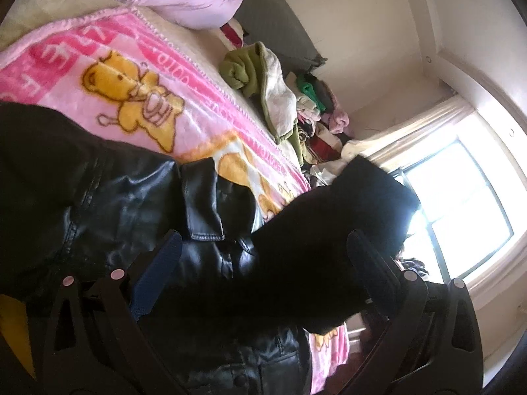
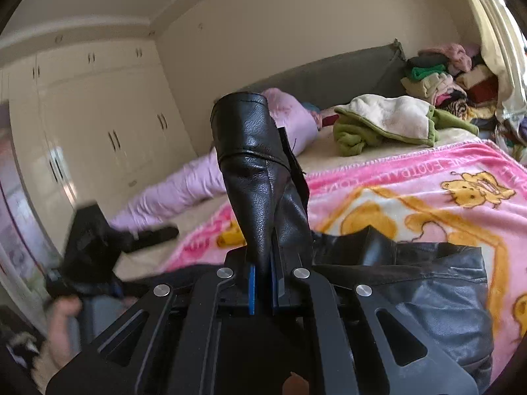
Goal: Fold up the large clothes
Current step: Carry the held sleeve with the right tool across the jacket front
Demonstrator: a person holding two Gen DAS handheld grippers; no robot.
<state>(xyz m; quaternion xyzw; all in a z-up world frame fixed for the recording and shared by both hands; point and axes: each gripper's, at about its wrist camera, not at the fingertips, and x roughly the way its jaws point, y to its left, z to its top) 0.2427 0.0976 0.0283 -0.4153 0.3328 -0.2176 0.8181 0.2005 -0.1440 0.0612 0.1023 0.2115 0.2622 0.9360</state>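
A black leather jacket (image 1: 108, 197) lies on the pink bear-print blanket (image 1: 138, 75) on the bed. My left gripper (image 1: 263, 250) is open, its blue pads wide apart, just above the jacket; a dark sleeve (image 1: 329, 230) crosses between the fingers without being pinched. My right gripper (image 2: 262, 283) is shut on a sleeve of the jacket (image 2: 253, 164), which stands up from the pads with its cuff on top. The jacket body (image 2: 428, 283) lies to the right on the blanket (image 2: 428, 204). The left gripper (image 2: 89, 247) shows blurred at the left of the right wrist view.
A lilac duvet (image 2: 184, 184) lies at the head of the bed. A green and cream fleece (image 2: 385, 121) lies further back. A heap of clothes (image 2: 444, 79) is stacked in the corner by the window (image 1: 461, 204). Wardrobes (image 2: 98, 125) line the far wall.
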